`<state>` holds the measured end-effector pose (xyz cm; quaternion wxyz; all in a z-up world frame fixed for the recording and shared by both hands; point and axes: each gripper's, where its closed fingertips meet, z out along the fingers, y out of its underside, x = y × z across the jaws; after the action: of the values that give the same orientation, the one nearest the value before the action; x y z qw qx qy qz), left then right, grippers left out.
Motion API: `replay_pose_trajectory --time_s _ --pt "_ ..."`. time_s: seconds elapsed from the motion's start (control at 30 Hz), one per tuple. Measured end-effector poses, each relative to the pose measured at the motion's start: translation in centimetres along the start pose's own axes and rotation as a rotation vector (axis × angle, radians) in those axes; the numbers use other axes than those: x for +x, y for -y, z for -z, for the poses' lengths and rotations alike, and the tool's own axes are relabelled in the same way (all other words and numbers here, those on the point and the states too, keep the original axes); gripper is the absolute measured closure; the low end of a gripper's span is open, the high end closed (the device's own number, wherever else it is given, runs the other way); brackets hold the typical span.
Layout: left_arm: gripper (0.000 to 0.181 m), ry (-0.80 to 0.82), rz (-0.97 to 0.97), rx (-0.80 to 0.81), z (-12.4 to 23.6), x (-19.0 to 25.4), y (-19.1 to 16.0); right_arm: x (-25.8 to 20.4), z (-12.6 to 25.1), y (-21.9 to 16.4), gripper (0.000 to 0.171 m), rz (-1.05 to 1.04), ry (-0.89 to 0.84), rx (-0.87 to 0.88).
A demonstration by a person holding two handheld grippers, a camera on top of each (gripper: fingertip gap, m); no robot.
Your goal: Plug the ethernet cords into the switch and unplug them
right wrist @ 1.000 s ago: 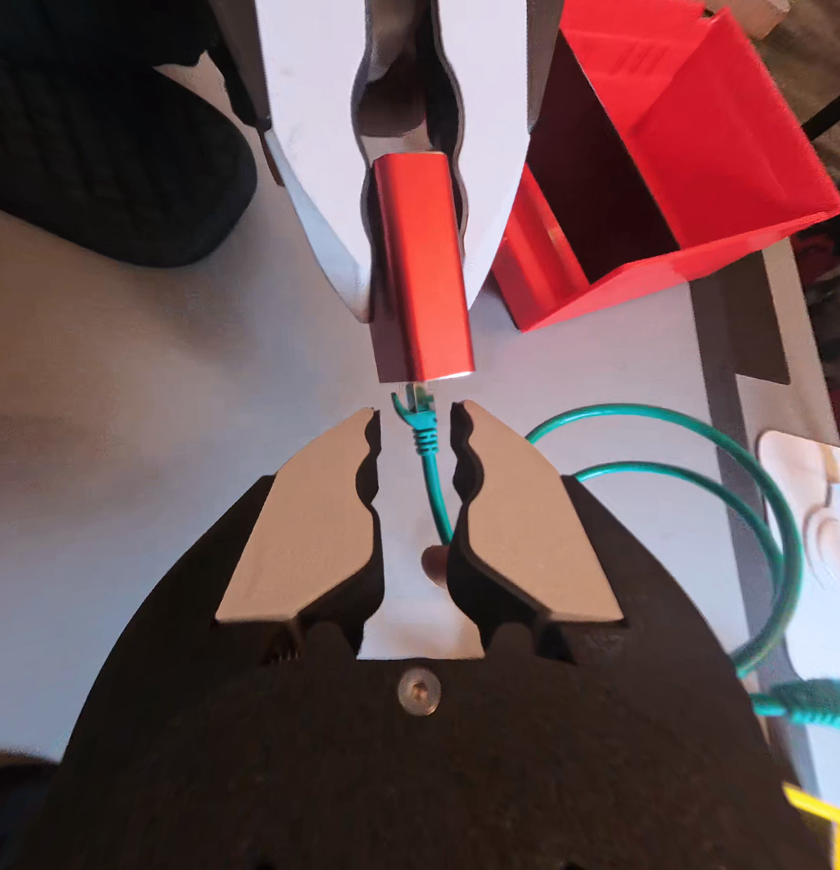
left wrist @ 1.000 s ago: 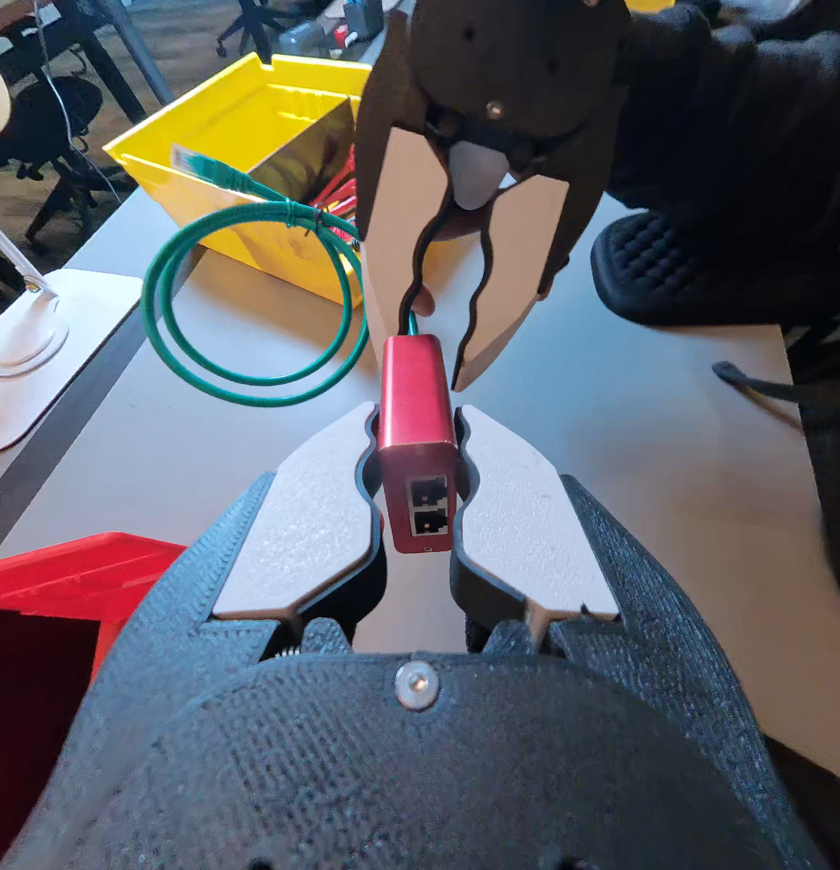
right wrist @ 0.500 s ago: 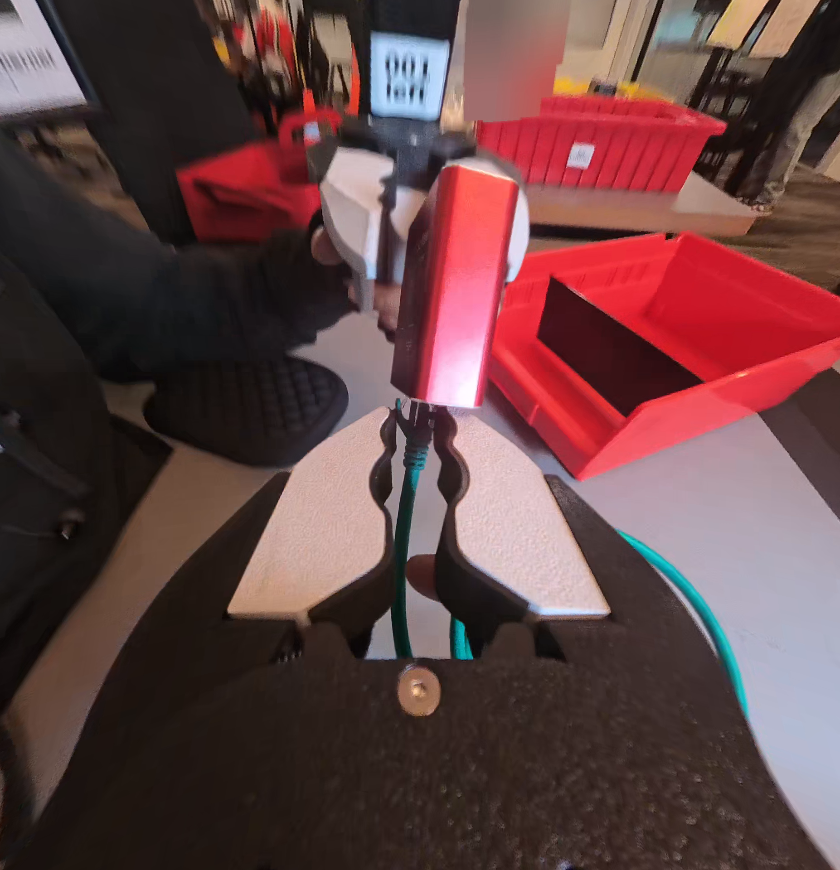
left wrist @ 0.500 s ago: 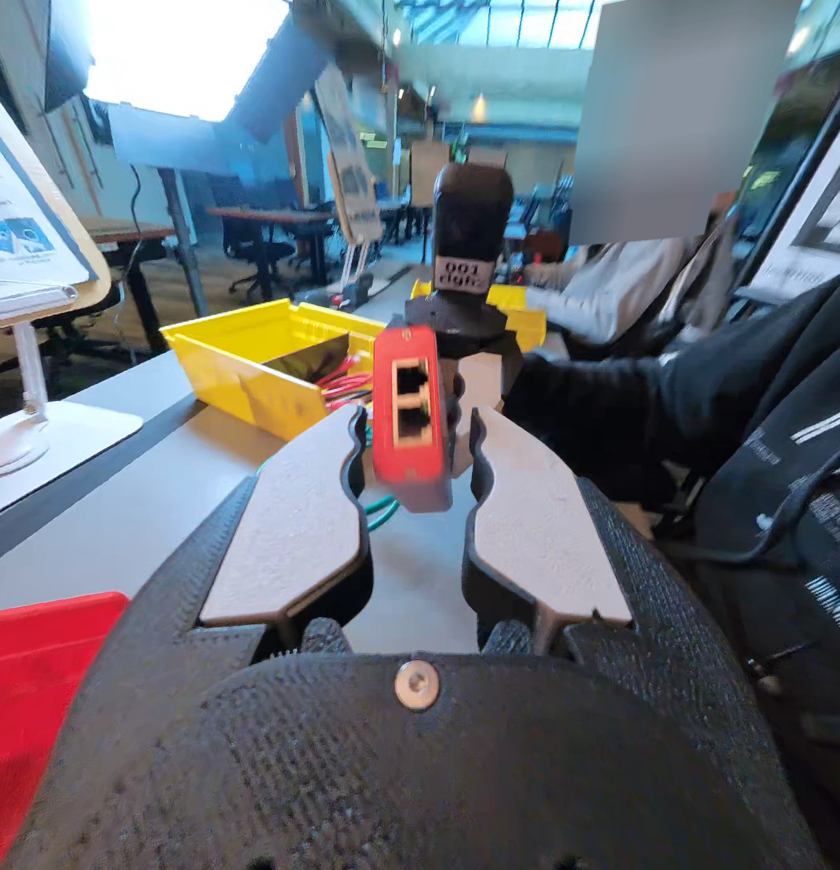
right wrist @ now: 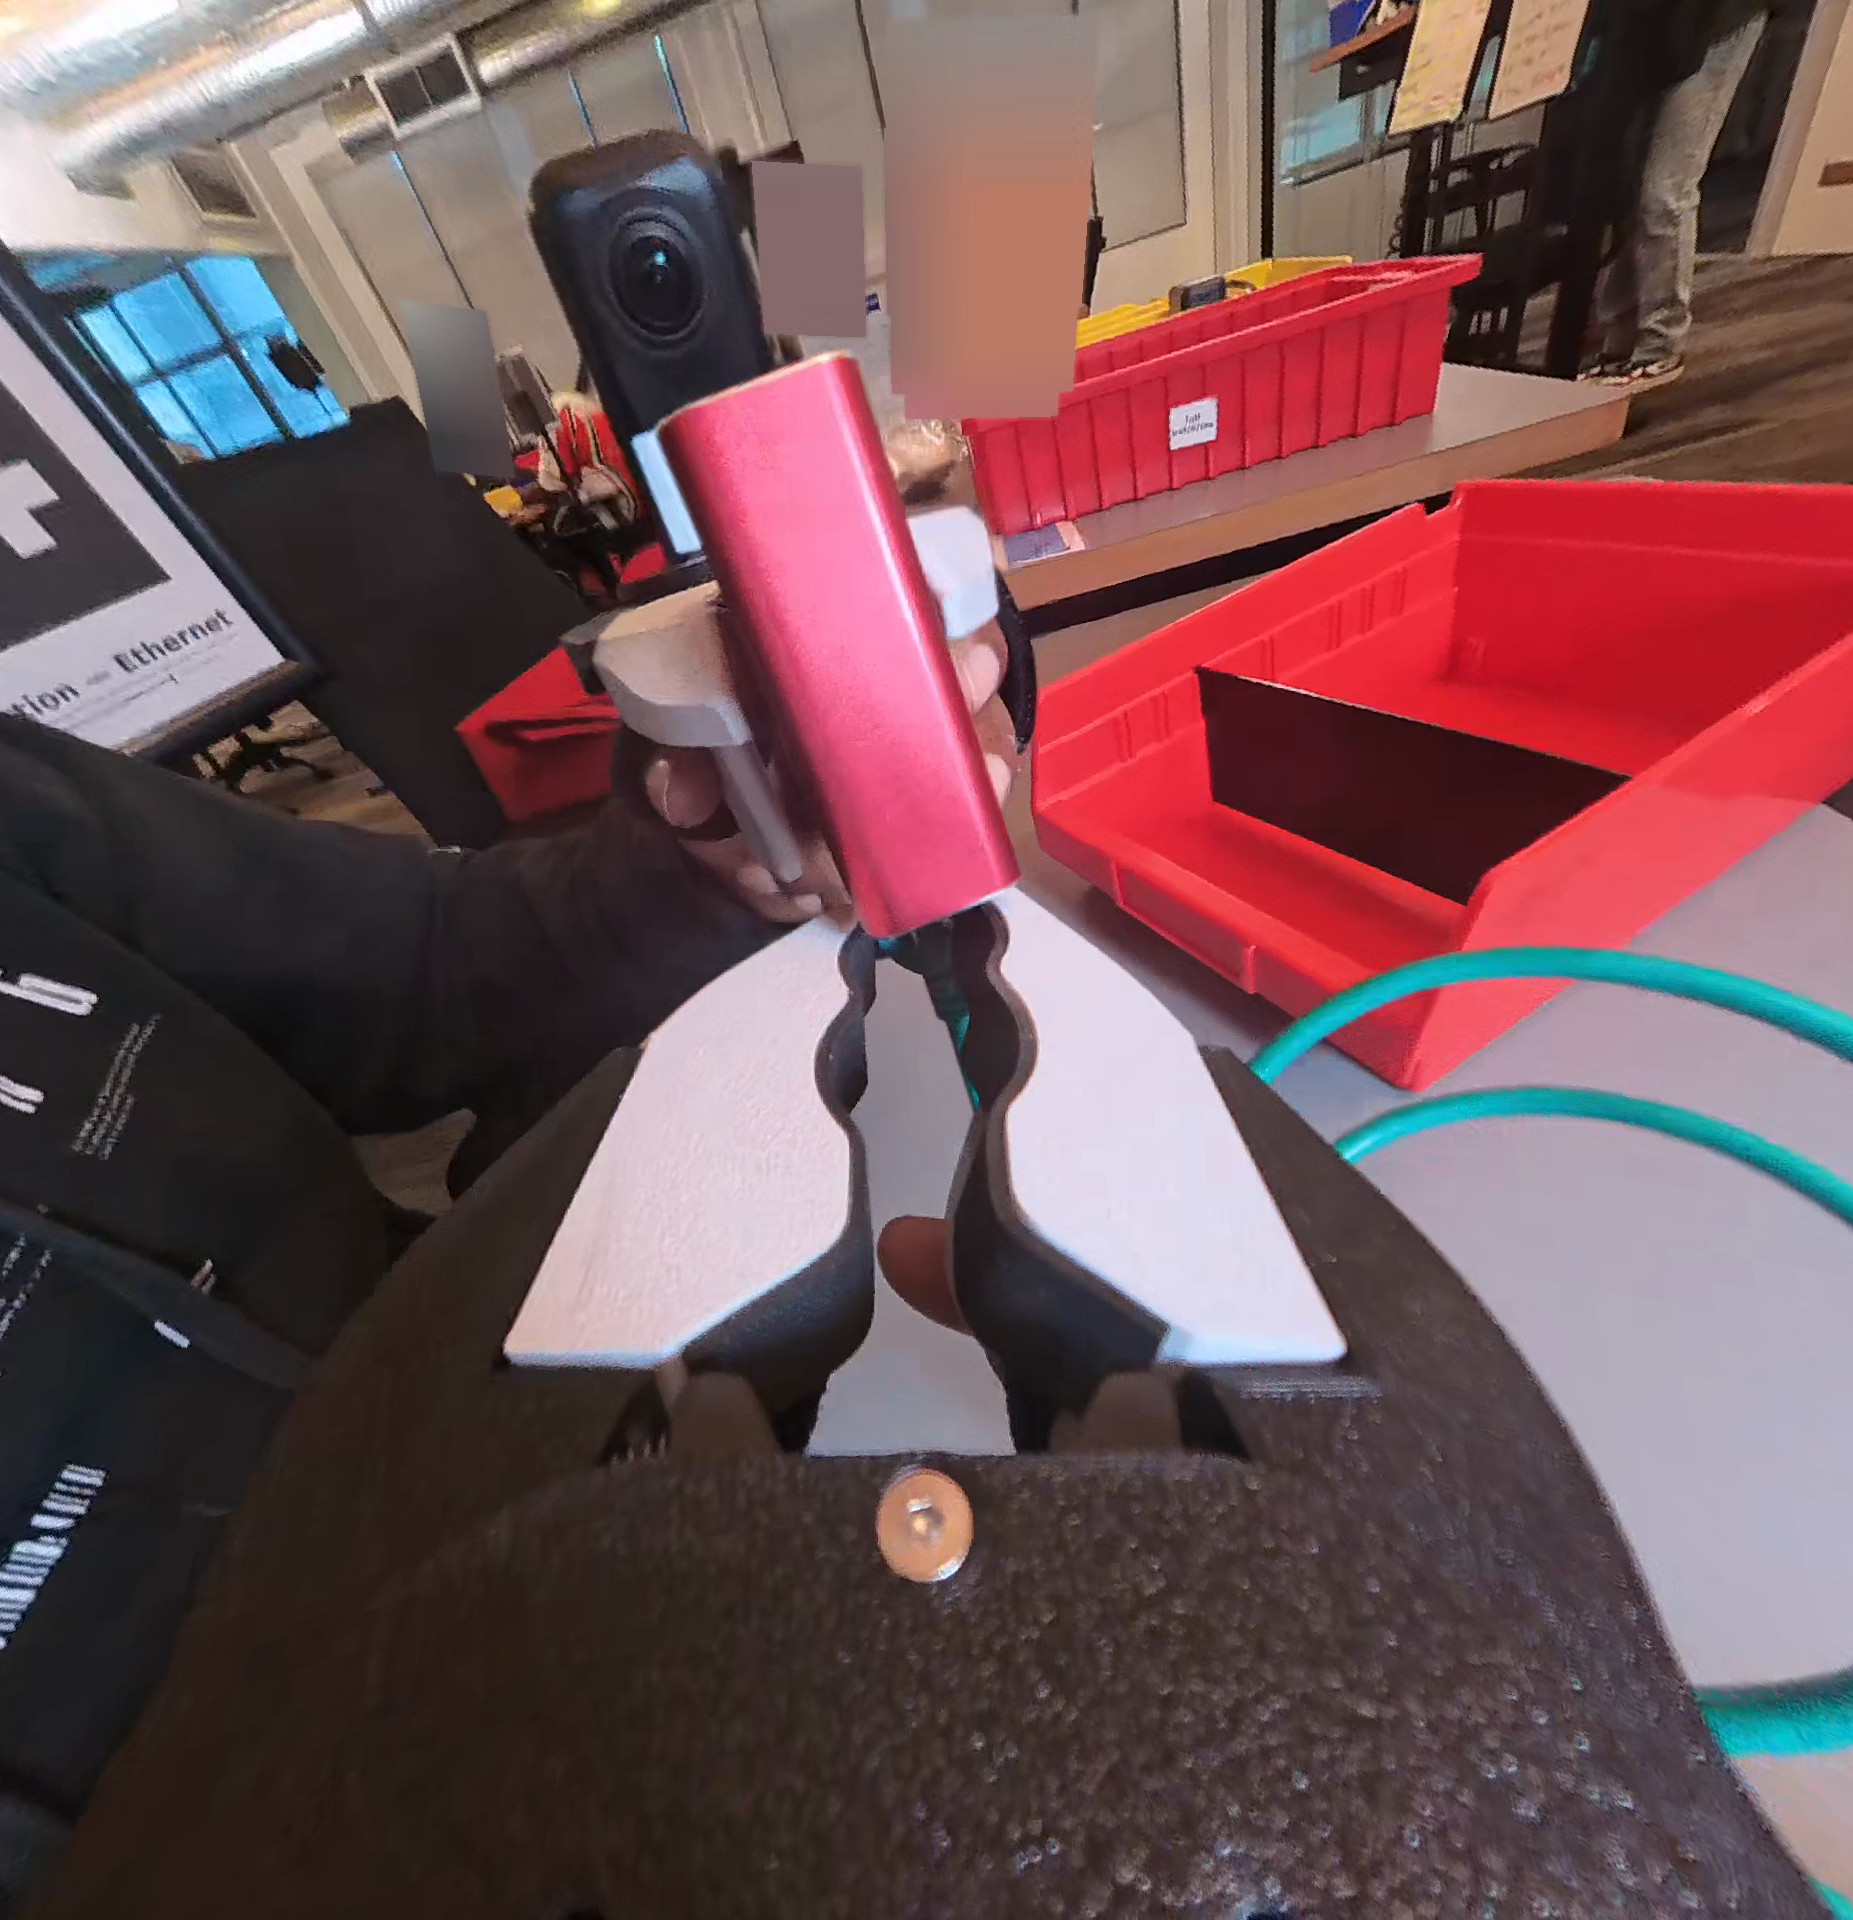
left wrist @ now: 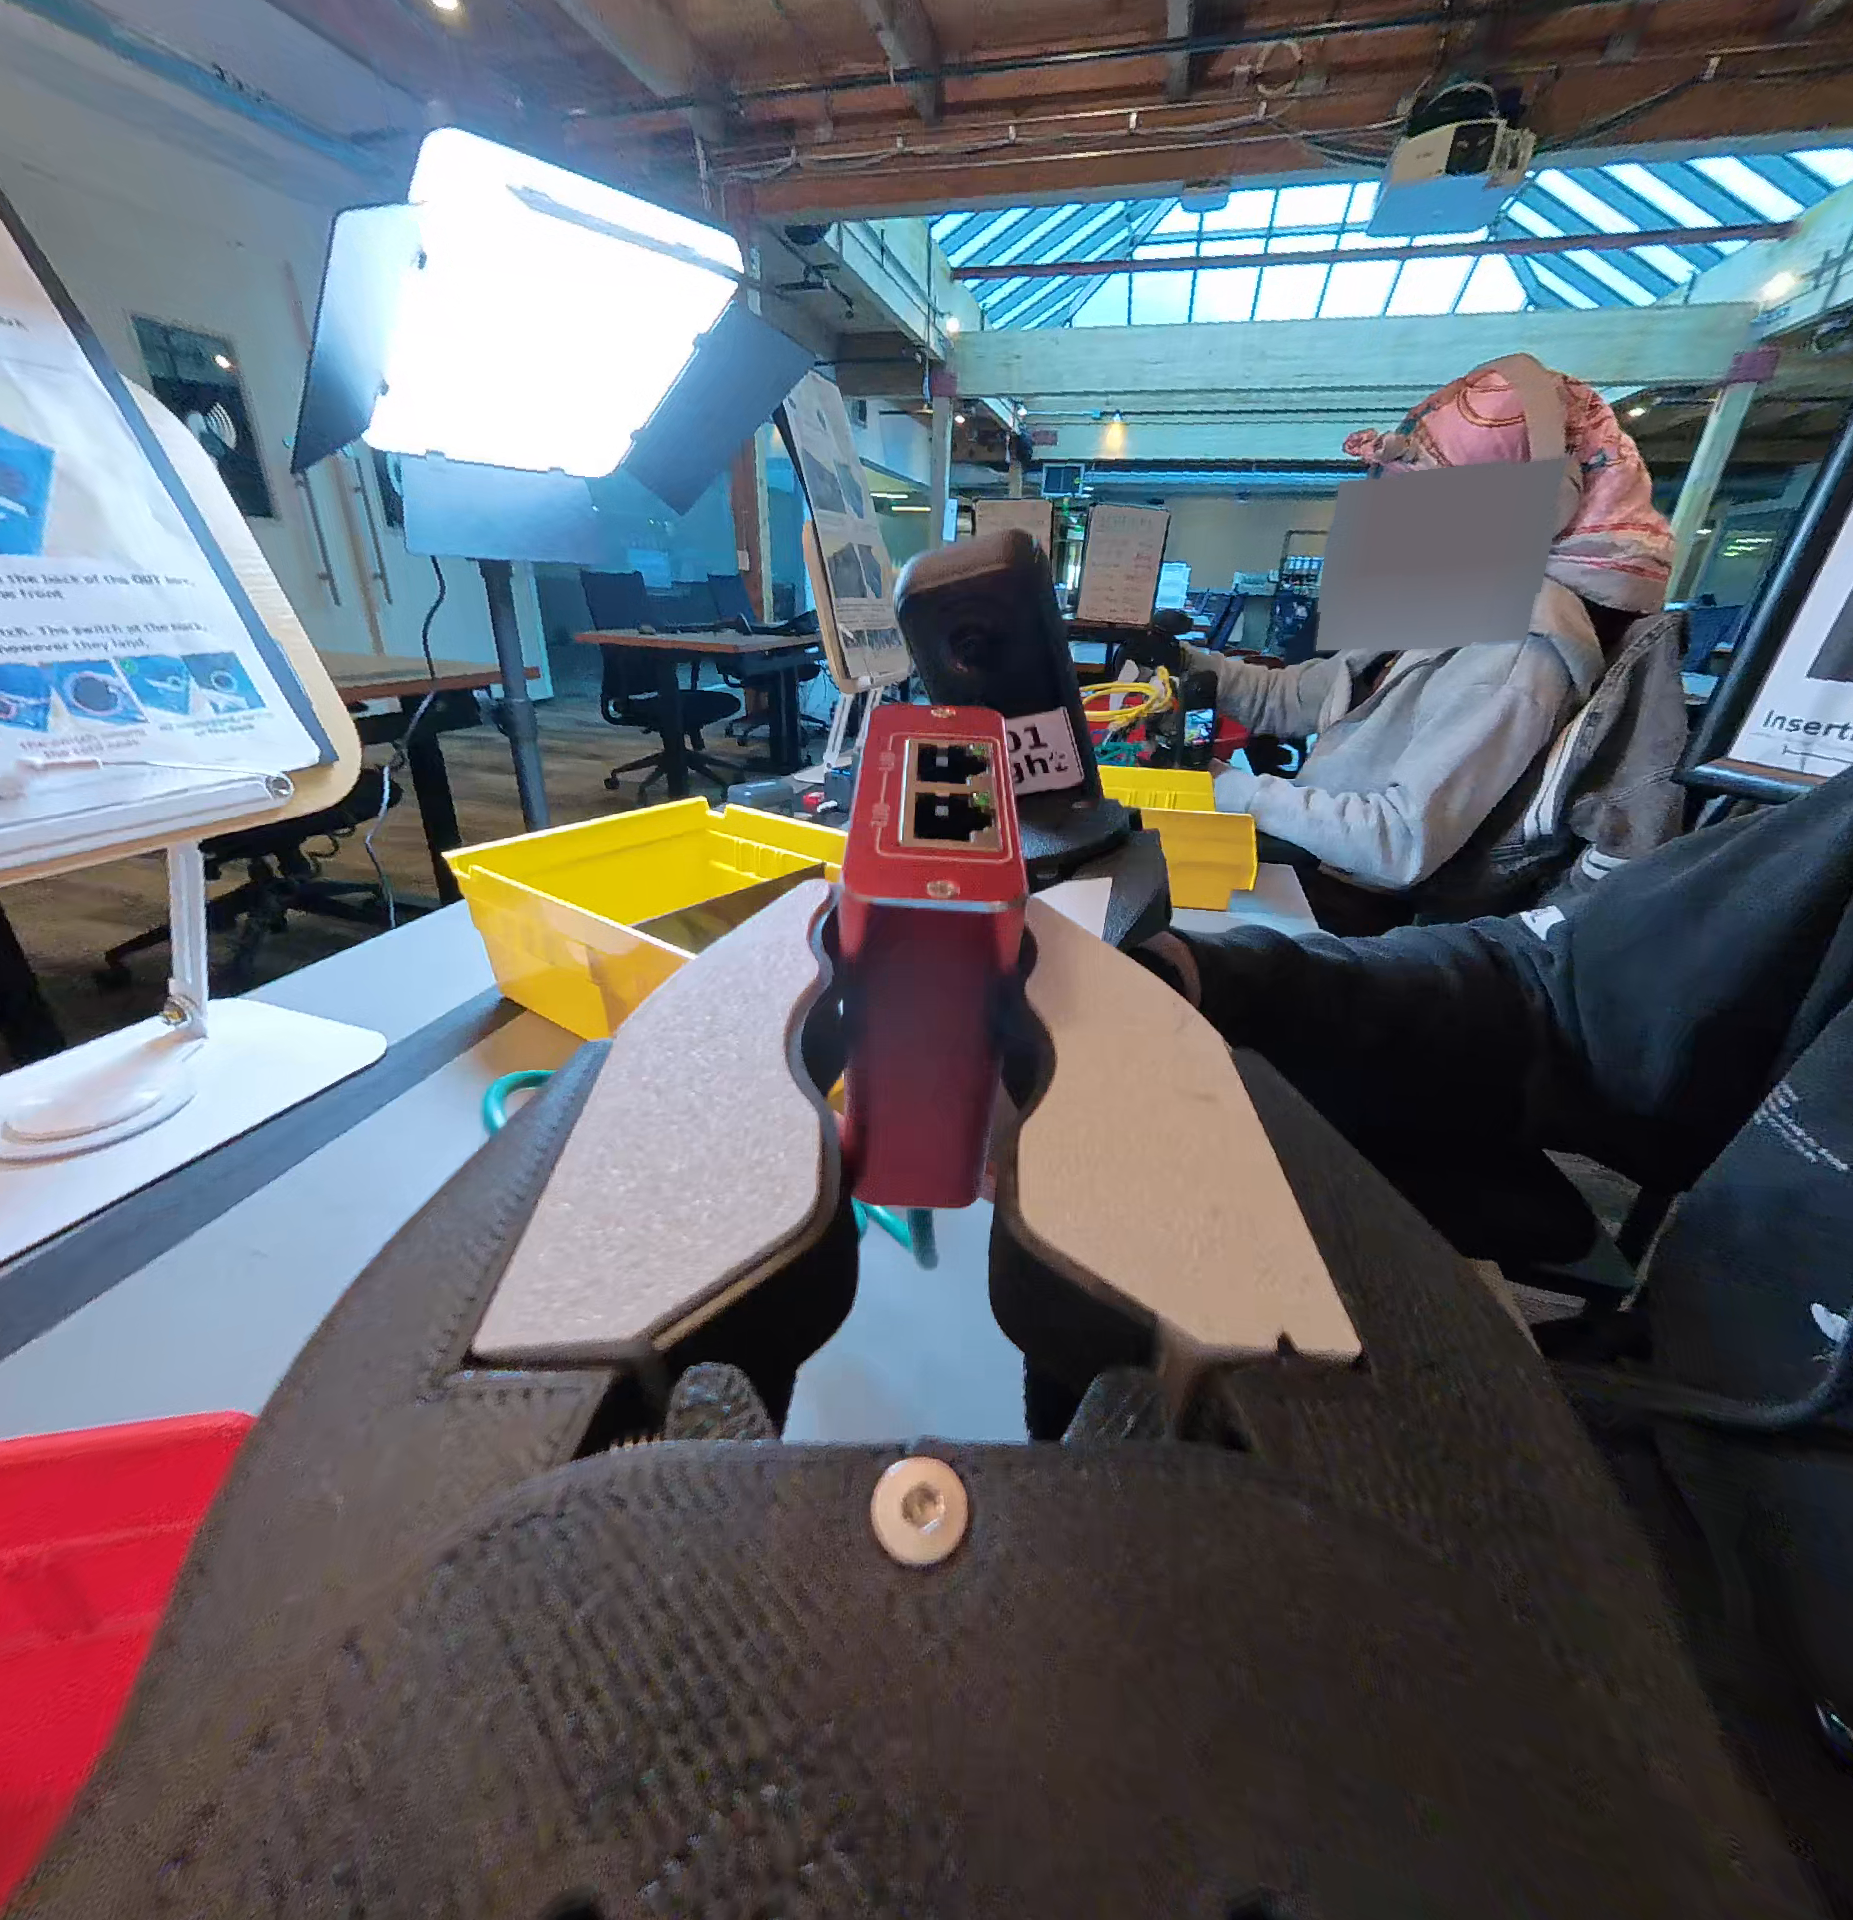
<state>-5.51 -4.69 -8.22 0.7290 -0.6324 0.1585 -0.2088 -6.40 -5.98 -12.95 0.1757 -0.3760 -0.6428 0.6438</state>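
left gripper (left wrist: 922,987) pinching red switch (left wrist: 927,997) upright; right gripper (right wrist: 927,966) pinching green cord (right wrist: 953,1023) beneath it

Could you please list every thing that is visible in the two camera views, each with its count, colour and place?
switch: 1, red, held up above the table between both claws, two empty ports facing the left camera
ethernet cord: 1, green, looping over the table, its end at the bottom of the switch
red bin: 1, red with black divider, on the table beyond the cord
yellow bin: 1, yellow, on the table behind the switch
document stand: 1, white, at the table's left edge
light panel: 1, bright white, background
table: 1, grey
left claw: 1, black and grey, shut on the switch
right claw: 1, black and grey, shut on the cord's end
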Motion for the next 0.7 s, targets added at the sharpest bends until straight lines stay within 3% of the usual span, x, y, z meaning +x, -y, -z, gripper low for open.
replay_pose_trajectory --time_s 0.27,0.5,0.7 --pt "0.154 0.107 -0.124 -0.036 0.2 -0.7 -0.1 0.9 -0.6 -0.1 0.157 -0.143 -0.036 0.063" --pt "0.154 0.082 -0.115 -0.025 0.2 -0.5 -0.2 0.3 -1.4 -0.6 0.157 -0.275 0.052 0.118" --pt "0.154 -0.006 0.041 0.099 0.2 0.1 1.2 -0.6 -0.9 0.4 0.158 -0.144 0.031 0.129"
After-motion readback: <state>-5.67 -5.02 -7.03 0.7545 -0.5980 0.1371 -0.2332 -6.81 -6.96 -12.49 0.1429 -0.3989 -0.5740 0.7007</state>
